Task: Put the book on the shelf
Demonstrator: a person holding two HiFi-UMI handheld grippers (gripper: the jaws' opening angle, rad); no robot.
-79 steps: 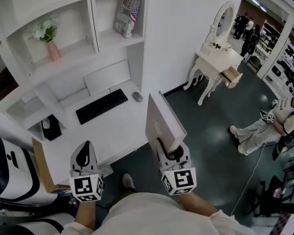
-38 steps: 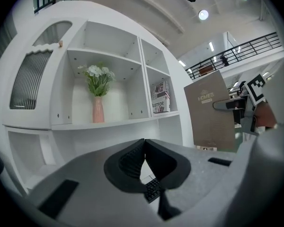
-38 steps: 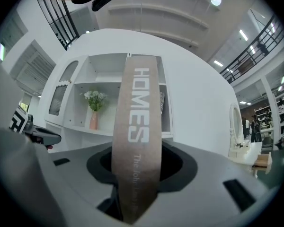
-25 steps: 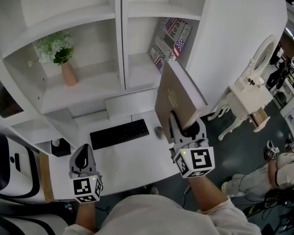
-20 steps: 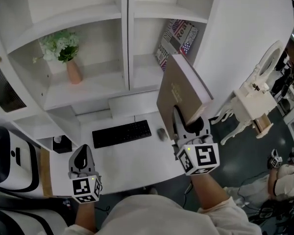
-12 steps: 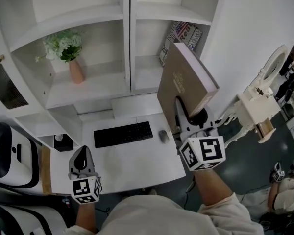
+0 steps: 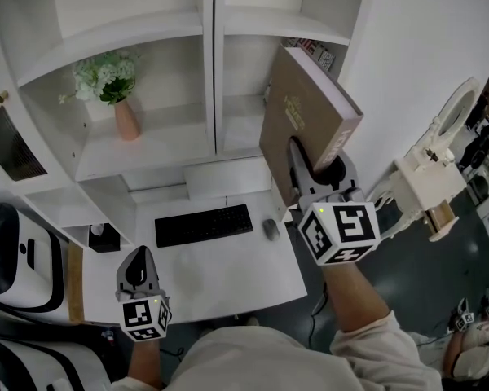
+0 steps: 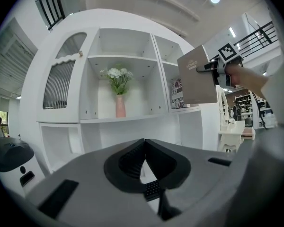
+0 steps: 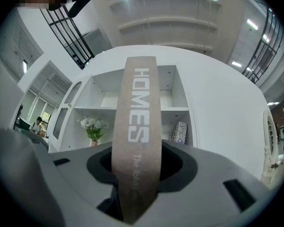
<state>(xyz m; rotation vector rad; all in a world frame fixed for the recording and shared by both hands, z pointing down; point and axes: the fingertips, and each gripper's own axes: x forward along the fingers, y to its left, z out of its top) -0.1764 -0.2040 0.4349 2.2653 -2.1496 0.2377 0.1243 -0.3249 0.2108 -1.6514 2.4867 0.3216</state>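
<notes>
The white shelf unit (image 7: 171,147) rises behind the worktop (image 7: 228,267). The brown book (image 7: 297,120) stands upright in the air before the unit's right-hand compartment, its lower edge clamped in the right tool (image 7: 314,169). The left tool (image 7: 137,269) hangs over the worktop's front edge, jaws pressed together on nothing. A black keyboard (image 7: 203,225) lies on the worktop, a mouse (image 7: 270,229) just beside it.

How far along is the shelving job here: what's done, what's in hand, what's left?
Done: the brown book is picked up, clamped at its spine edge in the right tool. In hand: it is held in front of the right shelf compartment, near the leaning striped book. Left: stand it on that shelf and let go. The left tool is shut, empty.
</notes>
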